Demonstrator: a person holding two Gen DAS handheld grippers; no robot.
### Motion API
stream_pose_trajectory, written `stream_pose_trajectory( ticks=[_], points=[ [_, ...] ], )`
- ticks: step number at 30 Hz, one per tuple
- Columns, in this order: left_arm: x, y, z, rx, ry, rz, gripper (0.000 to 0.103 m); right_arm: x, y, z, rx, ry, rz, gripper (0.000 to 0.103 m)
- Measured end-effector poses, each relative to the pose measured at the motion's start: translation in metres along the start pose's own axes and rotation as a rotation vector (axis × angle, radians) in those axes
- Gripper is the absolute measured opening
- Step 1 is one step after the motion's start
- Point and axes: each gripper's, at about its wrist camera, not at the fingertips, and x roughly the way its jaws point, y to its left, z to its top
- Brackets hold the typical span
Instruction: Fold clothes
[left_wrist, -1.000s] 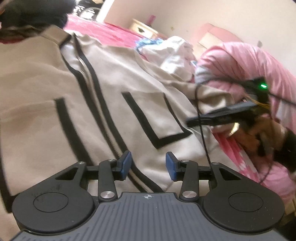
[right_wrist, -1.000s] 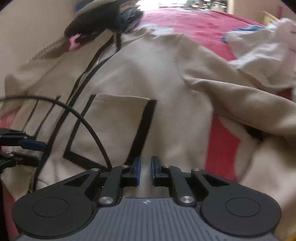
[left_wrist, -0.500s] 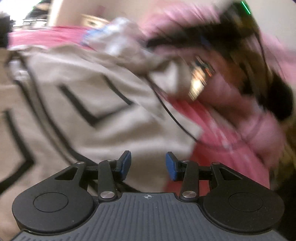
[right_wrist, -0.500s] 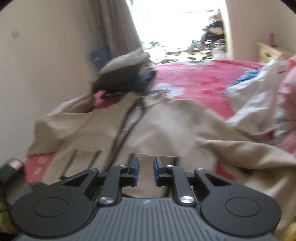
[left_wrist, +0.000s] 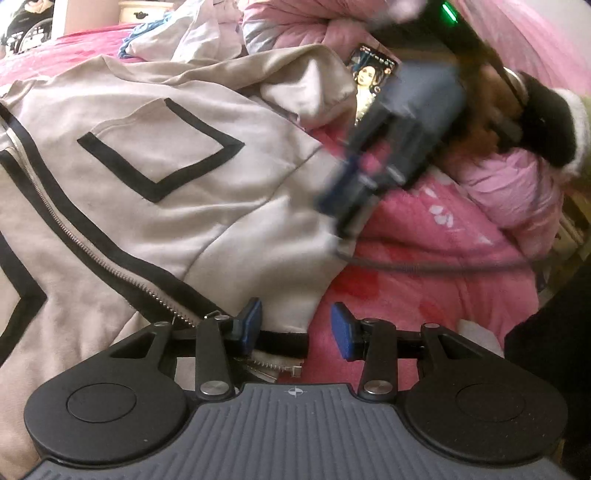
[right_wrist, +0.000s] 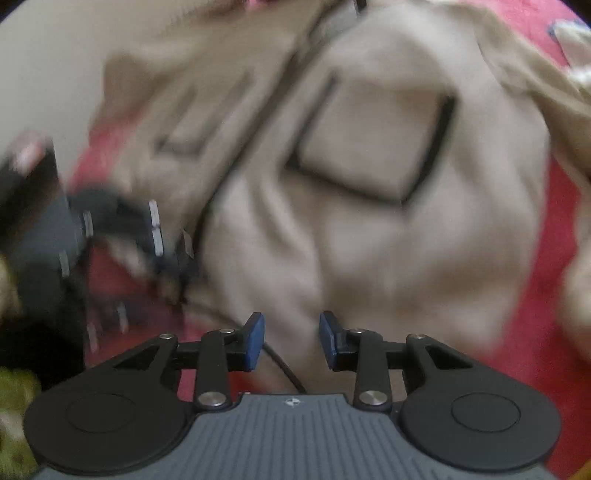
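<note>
**Both grippers poised over the beige jacket's hem**

The beige jacket (left_wrist: 155, 192) lies spread, front up, on a pink bedspread (left_wrist: 424, 280). Its zipper (left_wrist: 110, 271) runs diagonally toward the left gripper (left_wrist: 295, 330), and 1 black-outlined pocket (left_wrist: 159, 147) sits well beyond the jaws, up and to the left.

The left gripper's jaws stand partly apart, and nothing is pinched between the 2 blue pads. The jacket's bottom corner and the zipper's end lie just under and behind the left pad; the right pad hangs over bare bedspread.

The right gripper (right_wrist: 291, 341) points steeply down at the jacket (right_wrist: 369, 240), with a pocket (right_wrist: 373, 140) ahead of the jaws. Its jaws are opening, with a moderate gap and no cloth between the pads; beige fabric lies below the gap. This view is blurred.

From the left wrist view, the right gripper (left_wrist: 340, 206) shows ahead and to the right, its tips at the jacket's side edge; whether they touch the cloth cannot be told. A crumpled sleeve (left_wrist: 306, 85) lies beyond it.
</note>
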Motion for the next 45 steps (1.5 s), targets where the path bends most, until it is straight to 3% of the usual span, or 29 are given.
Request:
stream_pose_trajectory(
  ticks=[3, 8, 12, 18, 21, 32, 36, 39, 45],
  points=[
    [-0.008, 0.010, 0.001, -0.046, -0.045, -0.013, 0.041, -0.017, 0.000, -0.018, 0.020, -0.010, -0.026, 0.035],
    [-0.014, 0.030, 0.006, -0.174, -0.116, -0.030, 0.041, -0.054, -0.008, -0.013, 0.093, -0.320, -0.017, 0.035],
    [-0.001, 0.032, 0.008, -0.188, -0.054, 0.026, 0.041, -0.046, -0.007, 0.007, 0.057, -0.480, -0.029, 0.035],
    [-0.002, 0.033, 0.009, -0.206, -0.045, 0.034, 0.041, -0.010, -0.024, 0.071, 0.035, -0.561, -0.058, 0.035],
    [-0.002, 0.035, 0.009, -0.221, -0.041, 0.038, 0.041, 0.033, -0.040, 0.108, -0.001, -0.534, -0.193, 0.031],
    [-0.001, 0.043, 0.013, -0.322, -0.022, 0.033, 0.041, 0.047, -0.079, 0.138, 0.198, -0.627, -0.178, 0.034],
    [-0.004, 0.045, 0.012, -0.345, -0.032, 0.028, 0.042, 0.014, -0.067, 0.105, 0.290, -0.750, -0.128, 0.038],
    [-0.006, 0.047, 0.014, -0.355, -0.039, 0.024, 0.042, -0.015, -0.051, 0.046, 0.360, -0.880, -0.140, 0.044],
    [-0.024, 0.053, 0.026, -0.384, -0.112, 0.036, 0.042, -0.046, -0.054, -0.070, 0.640, -0.886, -0.270, 0.046]
  ],
)
